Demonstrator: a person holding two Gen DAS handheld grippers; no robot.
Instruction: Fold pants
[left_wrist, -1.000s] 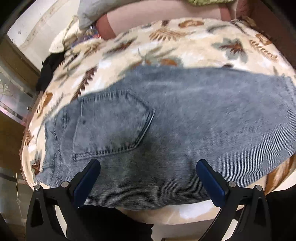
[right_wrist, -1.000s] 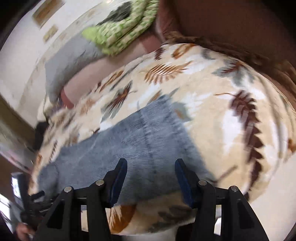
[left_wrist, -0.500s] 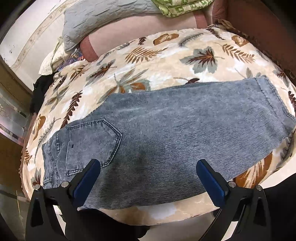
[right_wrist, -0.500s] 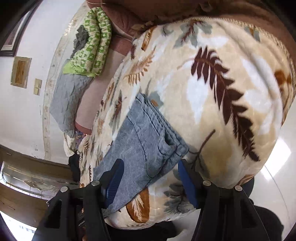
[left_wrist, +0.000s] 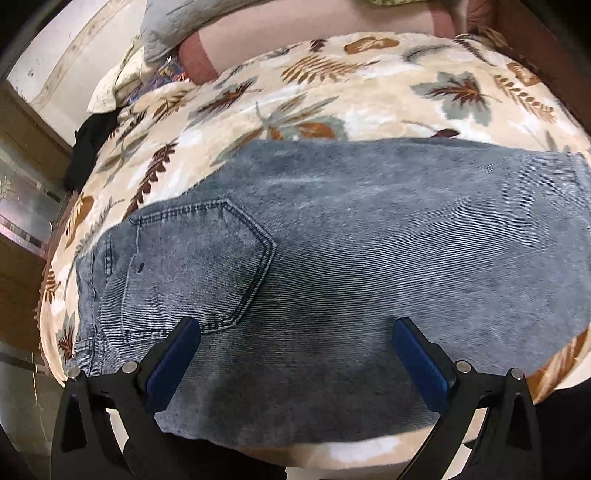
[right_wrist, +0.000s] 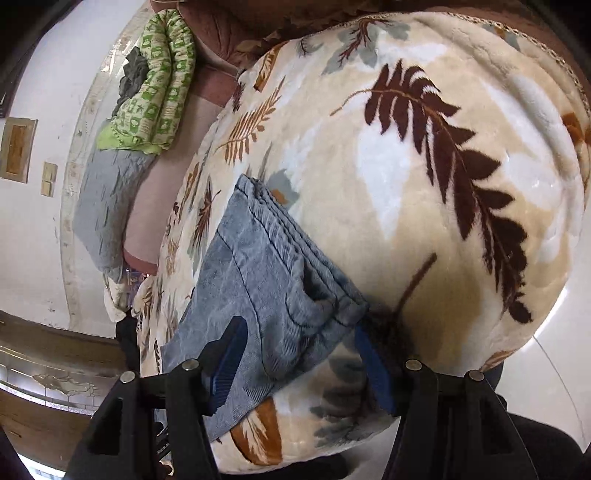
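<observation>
Jeans flat on leaf-print blanket on bed, back pocket up. My left hand-held gripper wide open over near edge, gripping nothing. Right hand-held gripper open, straddling hem corner, not clamped. Green quilt far back.

Home bedroom: leaf-print blanket, pillow.

Pants: faded grey-blue denim w/ fine ribbed texture, darker blue stitching round back pocket. Blanket: cream plush, leaf print in dark brown, rust-orange, grey-green, white patches. Far left, folded cloth: lime green w/ white block print. Pillow: pale grey, crinkled. Gripper pads: dark blue; frames black. Wall: white.
</observation>
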